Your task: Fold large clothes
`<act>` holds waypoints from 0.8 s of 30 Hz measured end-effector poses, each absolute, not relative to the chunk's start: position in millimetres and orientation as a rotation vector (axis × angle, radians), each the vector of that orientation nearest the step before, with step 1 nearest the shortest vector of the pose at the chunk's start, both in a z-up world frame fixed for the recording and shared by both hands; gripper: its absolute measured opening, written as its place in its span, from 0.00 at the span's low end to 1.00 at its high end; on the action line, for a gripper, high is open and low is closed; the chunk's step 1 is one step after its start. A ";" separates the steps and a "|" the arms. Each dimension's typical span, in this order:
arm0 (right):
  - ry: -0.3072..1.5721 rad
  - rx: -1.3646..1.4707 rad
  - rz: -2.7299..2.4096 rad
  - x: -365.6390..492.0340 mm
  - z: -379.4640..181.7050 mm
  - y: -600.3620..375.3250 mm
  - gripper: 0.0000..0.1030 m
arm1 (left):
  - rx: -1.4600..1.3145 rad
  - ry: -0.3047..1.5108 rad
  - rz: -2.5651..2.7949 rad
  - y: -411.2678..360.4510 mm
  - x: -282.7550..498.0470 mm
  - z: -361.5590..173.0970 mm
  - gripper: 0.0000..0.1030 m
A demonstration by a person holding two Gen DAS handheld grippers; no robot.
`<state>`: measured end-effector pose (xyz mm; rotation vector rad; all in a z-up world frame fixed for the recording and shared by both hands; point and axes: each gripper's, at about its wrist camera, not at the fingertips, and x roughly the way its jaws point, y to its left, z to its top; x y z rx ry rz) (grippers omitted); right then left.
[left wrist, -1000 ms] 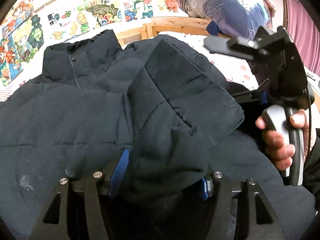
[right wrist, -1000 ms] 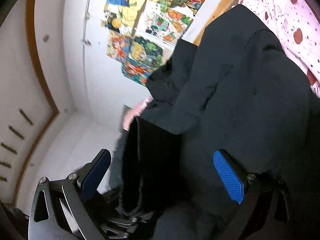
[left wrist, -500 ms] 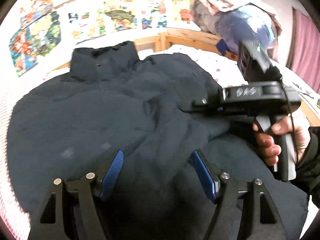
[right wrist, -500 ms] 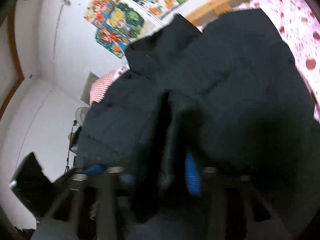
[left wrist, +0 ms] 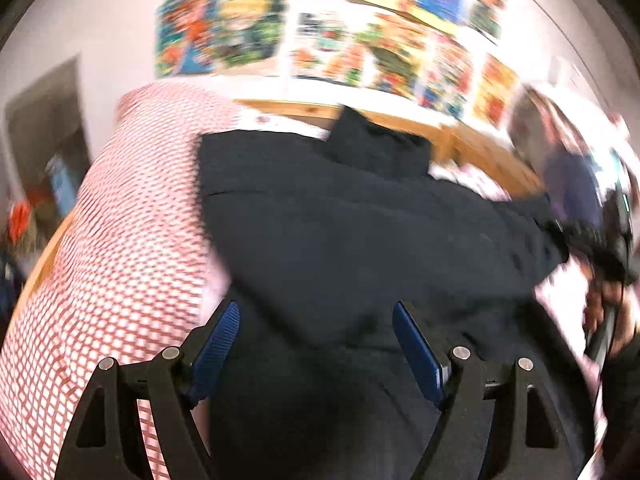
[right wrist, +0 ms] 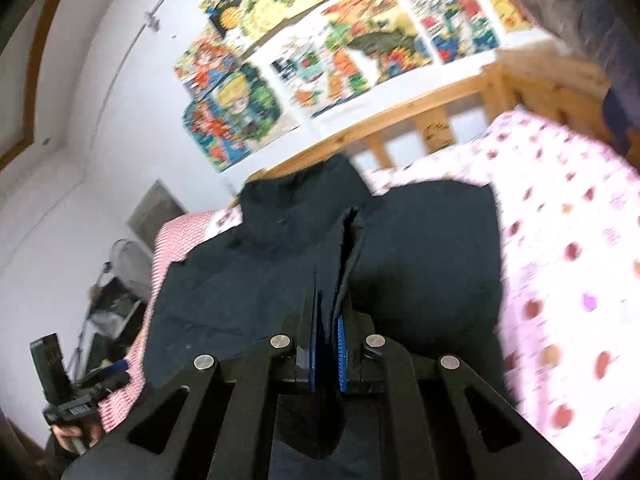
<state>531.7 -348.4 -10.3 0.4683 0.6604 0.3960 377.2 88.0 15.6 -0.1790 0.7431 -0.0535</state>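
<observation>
A large dark navy padded jacket (left wrist: 360, 232) lies spread on the bed, collar toward the wooden headboard; it fills the middle of the right wrist view too (right wrist: 420, 248). My left gripper (left wrist: 316, 344) hovers open over the jacket's near part, nothing between its blue pads. My right gripper (right wrist: 329, 344) is shut on a raised fold of the jacket that runs up from the pads toward the collar. In the left wrist view the right gripper (left wrist: 608, 240) shows blurred at the far right, held by a hand. The left gripper (right wrist: 64, 400) shows at the lower left of the right wrist view.
The bed carries a pink sheet with red spots (right wrist: 560, 240) on the right and a red-and-white checked cover (left wrist: 120, 260) on the left. A wooden bed rail (right wrist: 420, 116) and a wall of cartoon posters (right wrist: 320, 60) stand behind. A fan and clutter (right wrist: 120, 280) sit left of the bed.
My left gripper let go of the jacket flap, opened and swung left toward the checked cover. My right gripper closed on a jacket fold and now holds it.
</observation>
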 end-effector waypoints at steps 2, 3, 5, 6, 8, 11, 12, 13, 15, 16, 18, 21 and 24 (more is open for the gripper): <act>0.643 0.466 0.345 530.2 -7.3 -364.2 0.07 | -0.247 0.742 -0.024 109.1 385.2 15.7 0.75; 0.634 0.471 0.322 530.3 -4.9 -370.9 0.07 | -0.267 0.743 -0.008 118.9 390.1 15.2 0.75; 0.626 0.491 0.301 529.7 -3.4 -386.0 0.07 | -0.273 0.750 0.015 130.7 400.2 12.6 0.75; 0.628 0.494 0.298 528.1 -6.1 -390.1 0.07 | -0.271 0.757 0.022 135.1 407.0 10.1 0.75; 0.639 0.472 0.277 531.3 -8.5 -392.3 0.07 | -0.273 0.772 0.018 140.6 419.8 5.5 0.75; 0.637 0.420 0.232 526.2 -16.7 -388.0 0.07 | -0.300 0.805 0.006 144.8 437.8 -4.0 0.75; 0.644 0.412 0.219 528.4 -18.3 -388.1 0.07 | -0.316 0.816 0.003 145.2 445.3 -7.3 0.75; 0.653 0.412 0.217 529.1 -21.5 -387.8 0.07 | -0.331 0.824 0.002 144.3 453.1 -9.9 0.75; 0.684 0.398 0.211 533.4 -29.8 -384.1 0.07 | -0.347 0.825 -0.010 139.3 460.8 -12.6 0.75; 0.702 0.375 0.204 534.7 -35.3 -380.7 0.07 | -0.346 0.824 -0.015 136.5 466.1 -13.0 0.75; 0.736 0.321 0.181 538.3 -45.8 -372.5 0.07 | -0.319 0.833 -0.015 127.3 481.0 -14.9 0.75; 0.769 0.249 0.139 540.2 -56.4 -364.5 0.10 | -0.264 0.880 0.004 112.8 496.8 -23.3 0.75; 0.780 0.186 0.084 538.3 -55.1 -362.2 0.35 | -0.238 0.914 0.022 106.5 504.8 -31.9 0.77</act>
